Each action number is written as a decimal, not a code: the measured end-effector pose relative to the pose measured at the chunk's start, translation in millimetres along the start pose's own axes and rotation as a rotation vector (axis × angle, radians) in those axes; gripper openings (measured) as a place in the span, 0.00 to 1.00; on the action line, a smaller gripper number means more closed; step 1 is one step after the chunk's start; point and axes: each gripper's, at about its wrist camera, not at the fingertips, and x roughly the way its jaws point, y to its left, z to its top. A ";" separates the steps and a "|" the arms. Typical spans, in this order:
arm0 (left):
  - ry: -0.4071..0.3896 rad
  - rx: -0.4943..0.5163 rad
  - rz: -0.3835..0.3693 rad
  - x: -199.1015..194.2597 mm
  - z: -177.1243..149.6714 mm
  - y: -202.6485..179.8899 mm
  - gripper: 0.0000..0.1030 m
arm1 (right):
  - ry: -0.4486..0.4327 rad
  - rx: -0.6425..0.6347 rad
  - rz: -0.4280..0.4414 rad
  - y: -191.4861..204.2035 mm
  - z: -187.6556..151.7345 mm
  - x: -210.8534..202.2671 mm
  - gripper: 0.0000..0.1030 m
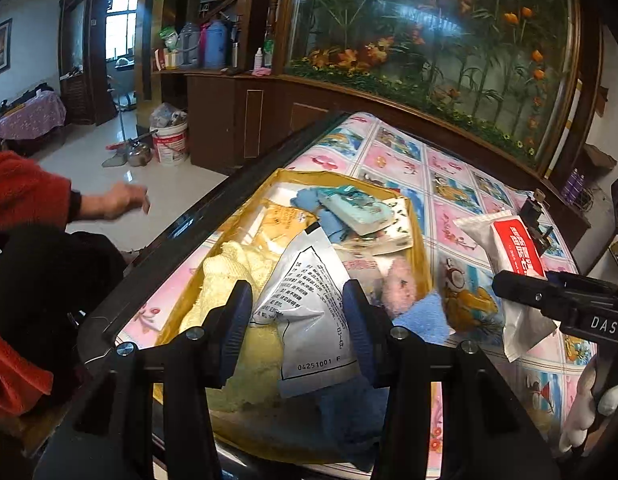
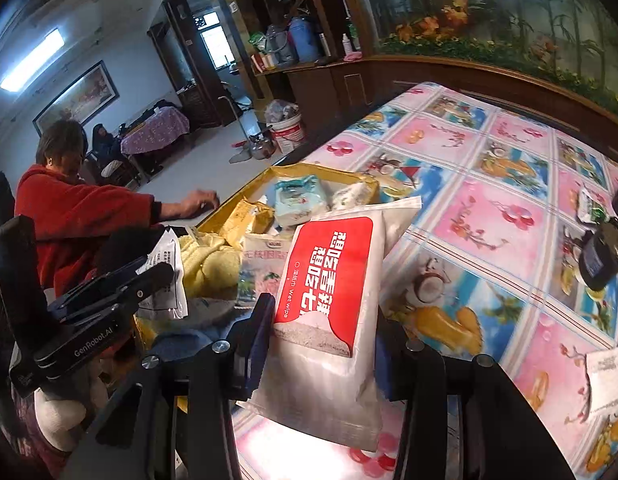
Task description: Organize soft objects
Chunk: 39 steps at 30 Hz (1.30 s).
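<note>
The table [image 1: 461,184], under a cloth of pink and blue picture squares, fills the right wrist view from 12 to 5 o'clock. On it, at 11 o'clock in that view, sits the yellow-rimmed tray [image 1: 419,240], heaped with soft goods. A pale yellow towel [image 1: 233,276] lies along the tray's 9 o'clock side in the left wrist view, a blue cloth [image 1: 423,316] at its 3 o'clock edge, and a pink plush piece [image 1: 403,284] touches that cloth. A teal tissue pack [image 1: 357,208] rests toward the tray's 12 o'clock end.

The wet-wipe pack [image 2: 329,312], white with a red label, stands upright just beside the tray; the right gripper [image 2: 325,344] has it pinched between both jaws, lifted off the cloth. In the left wrist view the same pack hangs at 3 o'clock.

The left gripper [image 1: 299,320] hovers over the tray at 6 o'clock, its 2 blue pads [image 1: 355,320] pressing the sides of a silver sachet [image 1: 309,304] printed with black text; the sachet is tilted above the yellow towel.

A person in a red fleece sleeve [image 2: 89,216] sits at 9 o'clock, one hand [image 2: 197,202] reaching near the tray's far edge.
</note>
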 end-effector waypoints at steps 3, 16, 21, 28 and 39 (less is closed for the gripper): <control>0.013 0.006 0.002 4.9 -3.9 5.6 0.45 | 0.022 -0.012 0.029 11.7 14.9 21.3 0.43; 0.005 0.059 -0.096 9.8 -17.9 3.7 0.53 | 0.162 -0.020 0.166 57.2 73.7 129.3 0.43; -0.017 0.051 -0.122 5.0 -20.7 3.9 0.61 | 0.197 0.006 0.177 59.0 84.1 168.1 0.45; -0.026 0.065 -0.105 2.4 -19.9 -4.6 0.74 | 0.124 0.031 0.194 48.1 87.4 142.0 0.59; -0.376 0.093 0.153 -73.1 -19.0 -33.4 0.87 | -0.103 0.021 0.067 11.1 39.0 21.8 0.71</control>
